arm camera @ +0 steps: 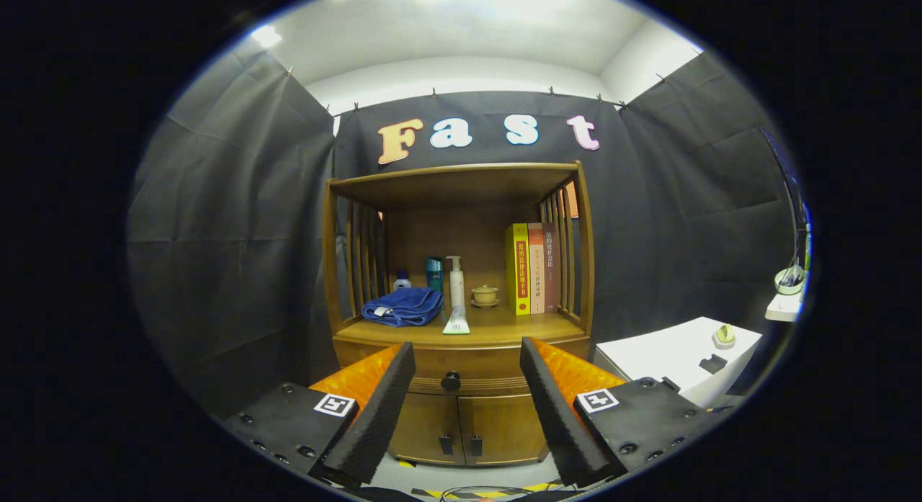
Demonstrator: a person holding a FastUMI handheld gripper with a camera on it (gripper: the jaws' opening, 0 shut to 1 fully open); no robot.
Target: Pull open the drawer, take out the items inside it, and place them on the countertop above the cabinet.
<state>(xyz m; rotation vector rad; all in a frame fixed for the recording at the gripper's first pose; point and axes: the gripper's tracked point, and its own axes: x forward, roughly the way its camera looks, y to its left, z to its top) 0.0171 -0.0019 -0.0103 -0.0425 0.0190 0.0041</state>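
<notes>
Two fingers of the gripper stand spread wide and hold nothing, aimed at the wooden cabinet ahead, with the round dark knob of the closed drawer showing in the gap between them. On the countertop above the drawer lie a folded blue towel, a white pump bottle, a tube in front of it, a small cup and upright books. Beside the cabinet, to the right, stands a white table.

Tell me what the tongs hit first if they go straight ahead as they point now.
Most likely the drawer knob on the closed drawer: it sits between the open tongs, beyond their tips. How far off it is cannot be judged.
</notes>
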